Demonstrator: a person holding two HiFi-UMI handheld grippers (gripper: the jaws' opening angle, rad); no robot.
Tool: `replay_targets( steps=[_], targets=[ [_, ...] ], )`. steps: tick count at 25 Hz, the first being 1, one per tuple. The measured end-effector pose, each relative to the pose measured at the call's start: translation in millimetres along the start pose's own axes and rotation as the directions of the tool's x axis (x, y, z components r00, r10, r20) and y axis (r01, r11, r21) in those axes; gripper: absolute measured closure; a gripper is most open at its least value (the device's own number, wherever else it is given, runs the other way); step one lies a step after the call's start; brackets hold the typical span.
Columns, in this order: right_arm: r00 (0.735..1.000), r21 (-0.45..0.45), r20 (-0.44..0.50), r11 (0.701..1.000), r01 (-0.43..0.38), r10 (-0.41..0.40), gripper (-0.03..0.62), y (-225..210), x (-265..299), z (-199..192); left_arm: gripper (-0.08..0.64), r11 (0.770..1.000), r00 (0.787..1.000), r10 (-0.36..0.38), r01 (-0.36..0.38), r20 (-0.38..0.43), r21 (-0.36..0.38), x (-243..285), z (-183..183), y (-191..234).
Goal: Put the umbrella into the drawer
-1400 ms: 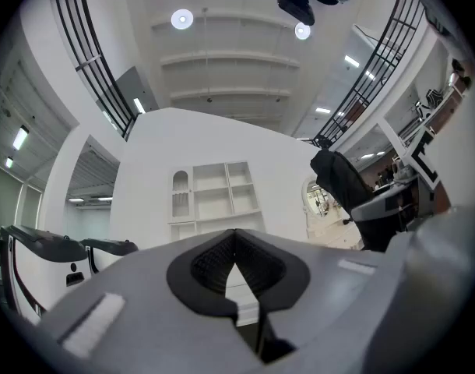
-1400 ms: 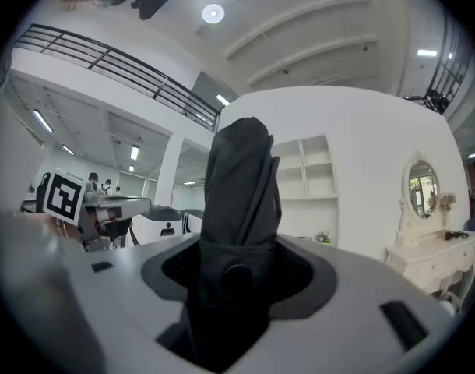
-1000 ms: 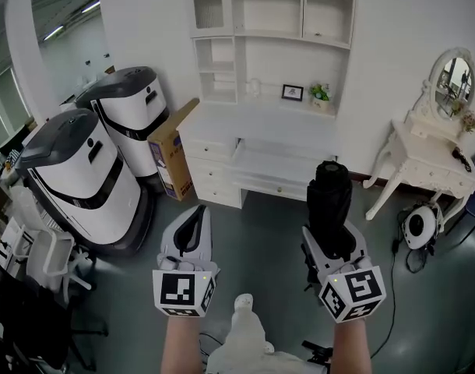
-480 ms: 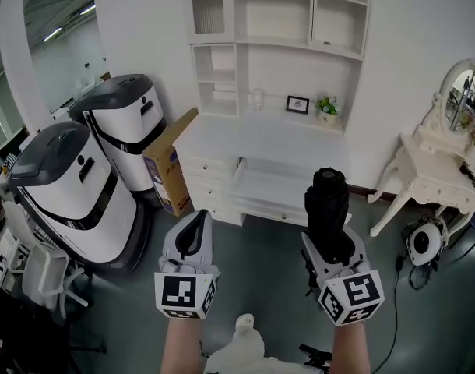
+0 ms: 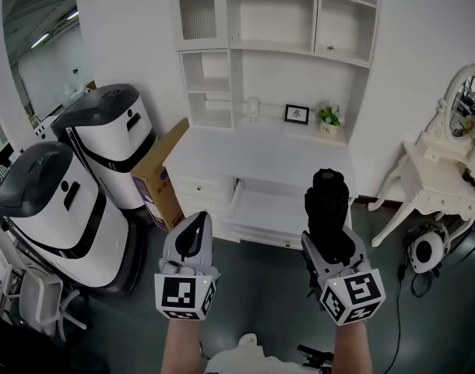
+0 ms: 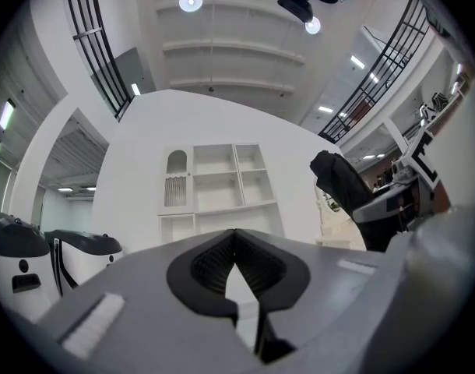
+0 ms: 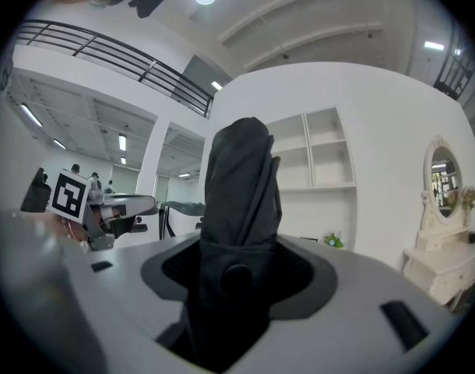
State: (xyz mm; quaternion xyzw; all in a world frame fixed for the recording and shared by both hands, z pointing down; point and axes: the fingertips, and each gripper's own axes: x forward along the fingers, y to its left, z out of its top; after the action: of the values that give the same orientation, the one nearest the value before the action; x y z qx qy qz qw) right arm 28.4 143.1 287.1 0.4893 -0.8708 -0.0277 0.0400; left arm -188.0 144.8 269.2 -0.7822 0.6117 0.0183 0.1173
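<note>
right gripper (image 5: 328,238) clenched on the folded umbrella (image 5: 327,201), long axis toward 12 o'clock; open drawer (image 5: 269,209) at its 10 o'clock; left gripper (image 5: 192,236) clenched, empty.

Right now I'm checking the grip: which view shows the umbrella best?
The right gripper view: the folded black umbrella fills its middle, clamped in the right tool. The head view shows the umbrella smaller, from above and behind. The left gripper view catches it sidelong, near the right edge.
</note>
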Motion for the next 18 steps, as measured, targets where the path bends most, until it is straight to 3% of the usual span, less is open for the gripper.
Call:
replay_targets(
  steps=[8, 18],
  targets=[
    [0.999, -0.009, -0.025, 1.0, 0.023, -0.023, 0.348, -5.9, 58.0, -5.8, 0.551, 0.999, 1.0, -0.029, 0.029, -0.01, -0.024, 50.2, -23.4, 34.2],
    [0.996, -0.005, -0.072, 0.998, 0.059, -0.059, 0.348, -27.3, 78.3, -27.2, 0.551, 0.995, 0.997, -0.071, 0.069, -0.034, -0.067, 81.8, -53.9, 28.8]
  ],
)
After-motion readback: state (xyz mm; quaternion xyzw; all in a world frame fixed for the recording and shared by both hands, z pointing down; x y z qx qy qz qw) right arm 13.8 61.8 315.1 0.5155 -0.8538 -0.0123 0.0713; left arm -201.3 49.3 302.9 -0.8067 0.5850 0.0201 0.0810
